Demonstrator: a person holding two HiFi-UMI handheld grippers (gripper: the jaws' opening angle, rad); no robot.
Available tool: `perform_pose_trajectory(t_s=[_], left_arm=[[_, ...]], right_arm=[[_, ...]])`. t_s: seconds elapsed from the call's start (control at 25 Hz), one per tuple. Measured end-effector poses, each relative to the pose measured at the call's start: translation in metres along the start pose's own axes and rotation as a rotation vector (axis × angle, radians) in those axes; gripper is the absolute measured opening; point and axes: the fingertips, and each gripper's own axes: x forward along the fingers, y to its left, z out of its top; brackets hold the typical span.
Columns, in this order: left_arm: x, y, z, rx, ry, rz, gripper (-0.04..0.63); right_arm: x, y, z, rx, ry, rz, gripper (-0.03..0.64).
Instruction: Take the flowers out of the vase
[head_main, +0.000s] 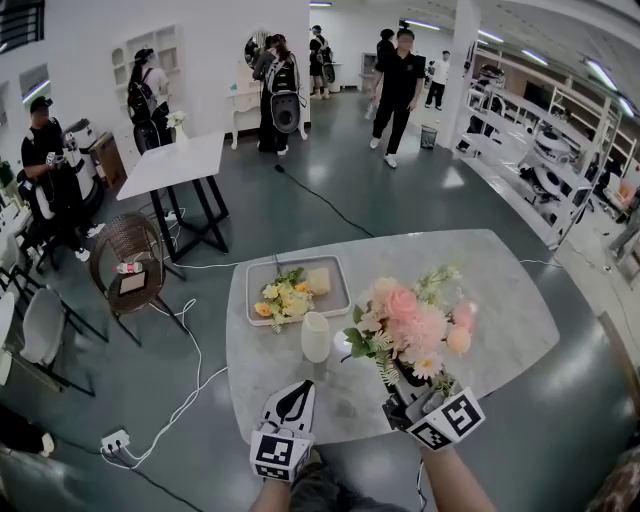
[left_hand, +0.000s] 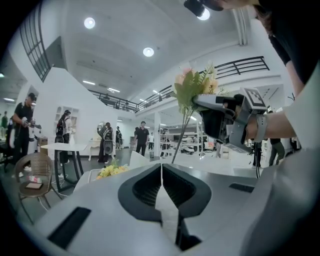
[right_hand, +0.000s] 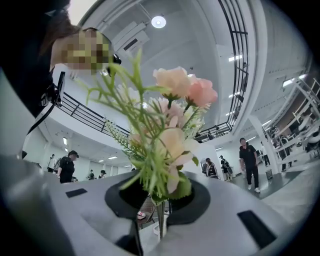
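Note:
My right gripper (head_main: 407, 396) is shut on the stems of a bunch of pink and cream flowers (head_main: 412, 322) with green sprigs, held upright above the marble table (head_main: 500, 300), clear of the vase. In the right gripper view the stems (right_hand: 159, 210) run down between the jaws and the blooms (right_hand: 172, 120) fill the middle. The white vase (head_main: 316, 337) stands to the left of the bunch, with nothing visible in it. My left gripper (head_main: 295, 392) sits near the table's front edge, just short of the vase, jaws shut (left_hand: 161, 172) with nothing between them. From there the bunch (left_hand: 194, 87) shows up and to the right.
A grey tray (head_main: 336, 299) behind the vase holds yellow flowers (head_main: 281, 298) and a pale block (head_main: 319, 280). Left of the table are a wicker chair (head_main: 128, 250), a white table (head_main: 178, 163) and cables on the floor. Several people stand further back.

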Motion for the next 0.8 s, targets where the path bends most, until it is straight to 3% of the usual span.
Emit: perform_pose_trajectory(t_s=[0.8], left_arm=[[-0.044,-0.046,0.001,-0.065,-0.046,0.03,0.021]], right_arm=[[-0.082,0.043,-0.038,0.047,0.124,0.022,0.101]])
